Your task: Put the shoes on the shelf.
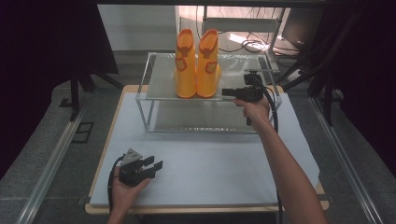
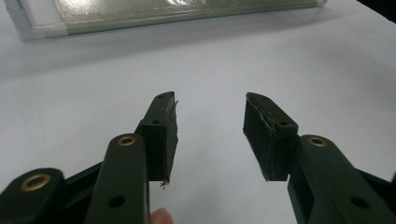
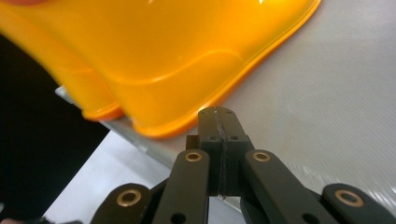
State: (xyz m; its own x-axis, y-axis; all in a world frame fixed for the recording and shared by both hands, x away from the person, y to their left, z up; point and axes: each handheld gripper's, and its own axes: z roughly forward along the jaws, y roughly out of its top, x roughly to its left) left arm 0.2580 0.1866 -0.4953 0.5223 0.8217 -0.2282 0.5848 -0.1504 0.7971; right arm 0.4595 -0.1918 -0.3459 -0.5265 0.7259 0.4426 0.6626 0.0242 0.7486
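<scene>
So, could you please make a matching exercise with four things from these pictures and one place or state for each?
Things:
1. pair of yellow rubber boots
2. left tongs
3. right tongs
4. white table sheet

Places or states:
A. shut, beside a boot's sole
B. under the clear two-level shelf
C. upright on the top level
D. open, nothing between

Pairs: 1-C, 2-D, 3-A, 4-B

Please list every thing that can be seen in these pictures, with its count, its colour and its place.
boots: two, yellow-orange, upright side by side on the rack's top shelf
rack: one, clear with metal frame, two shelves, at the table's far half
table: one, white top with wooden edge, in the middle
left gripper: one, black, jaws open and empty, low over the table's near left part
right gripper: one, black, jaws shut, at the top shelf's front edge, close to the right boot's sole
hands: two, one on each gripper
</scene>
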